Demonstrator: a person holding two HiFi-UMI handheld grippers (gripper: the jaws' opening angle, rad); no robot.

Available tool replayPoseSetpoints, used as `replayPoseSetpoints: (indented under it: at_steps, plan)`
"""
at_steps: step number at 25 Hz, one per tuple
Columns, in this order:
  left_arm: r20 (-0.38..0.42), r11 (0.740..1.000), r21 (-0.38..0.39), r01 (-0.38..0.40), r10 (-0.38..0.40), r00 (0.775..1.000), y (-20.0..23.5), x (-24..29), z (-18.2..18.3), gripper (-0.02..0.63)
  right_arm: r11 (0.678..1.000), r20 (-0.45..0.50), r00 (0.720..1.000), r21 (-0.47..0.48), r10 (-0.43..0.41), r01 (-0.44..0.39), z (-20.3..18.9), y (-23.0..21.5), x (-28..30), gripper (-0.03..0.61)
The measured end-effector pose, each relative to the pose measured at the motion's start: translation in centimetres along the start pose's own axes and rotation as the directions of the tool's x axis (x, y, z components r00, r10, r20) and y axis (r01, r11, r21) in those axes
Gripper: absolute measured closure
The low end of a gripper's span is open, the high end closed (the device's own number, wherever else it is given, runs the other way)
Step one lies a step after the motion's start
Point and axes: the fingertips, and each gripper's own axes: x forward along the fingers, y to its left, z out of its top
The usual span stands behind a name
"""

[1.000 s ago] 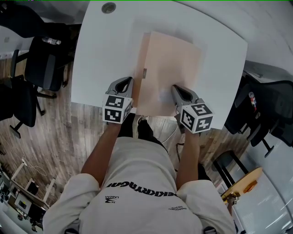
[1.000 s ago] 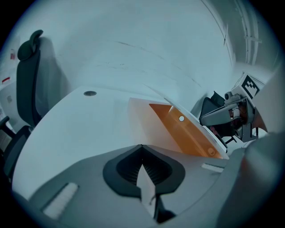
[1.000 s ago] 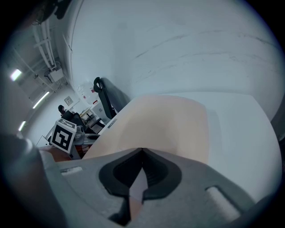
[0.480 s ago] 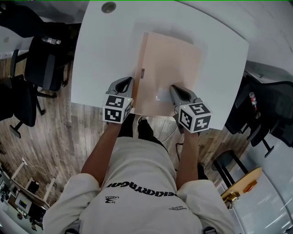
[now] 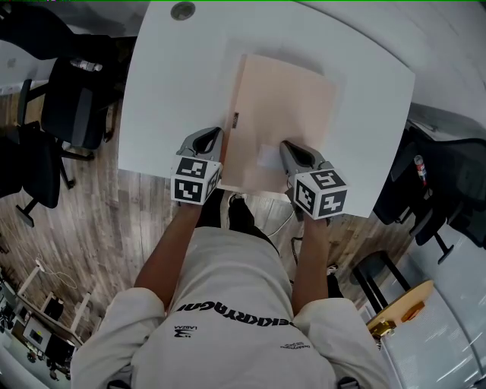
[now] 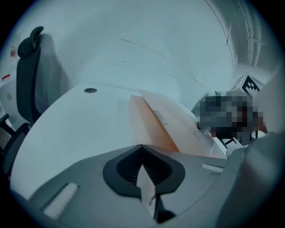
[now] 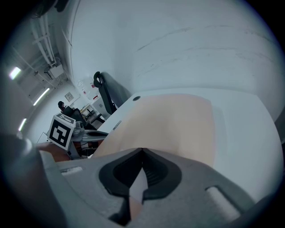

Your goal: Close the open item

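**Two closed grippers at the near edge of a flat peach folder**

Seen from above, a person stood at a white tabletop [image 5: 175, 99] with a two-jaw gripper in each hand. A pale peach folder [image 5: 285, 114] lay flat near the middle of the tabletop, its cover down and its long side running away from the person. Its left side wall was a deeper orange and carried a small metal label slot [image 5: 235, 120].

The left gripper [image 5: 211, 135] sat just beside the folder's near left corner, over bare tabletop. In the left gripper view its jaws [image 6: 142, 153] were pressed together with nothing between them.

The right gripper [image 5: 287, 147] reached over the folder's near right part, next to a small pale patch [image 5: 267, 156] on the cover. Whether it touched the cover could not be told. In the right gripper view its jaws [image 7: 141, 156] were likewise together and empty, with the peach cover spread ahead of them.

A round grommet [image 5: 182, 11] sat at the tabletop's far left corner. Black office chairs [image 5: 72, 106] stood on the wooden floor [image 5: 114, 220] to the left.
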Motion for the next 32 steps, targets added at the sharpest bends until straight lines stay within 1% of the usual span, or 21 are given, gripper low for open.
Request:
replayPoseSetpoints:
  at_steps: [20,25,32]
  plan:
    - [0.001,1.0,-0.004,-0.004,0.004,1.0,-0.1,0.1,0.0,0.612,1.0,-0.032,0.999,0.005,0.01,-0.01,-0.5,0.1,0.8,0.578]
    - [0.003,1.0,-0.002,-0.005,0.005,1.0,-0.1,0.1,0.2,0.612,1.0,-0.042,0.999,-0.005,0.001,-0.002,-0.6,0.2,1.1,0.578]
    - [0.003,1.0,0.002,-0.007,0.007,1.0,-0.2,0.3,0.2,0.612,0.999,-0.072,0.997,-0.044,-0.018,0.015,-0.8,0.1,1.6,0.578]
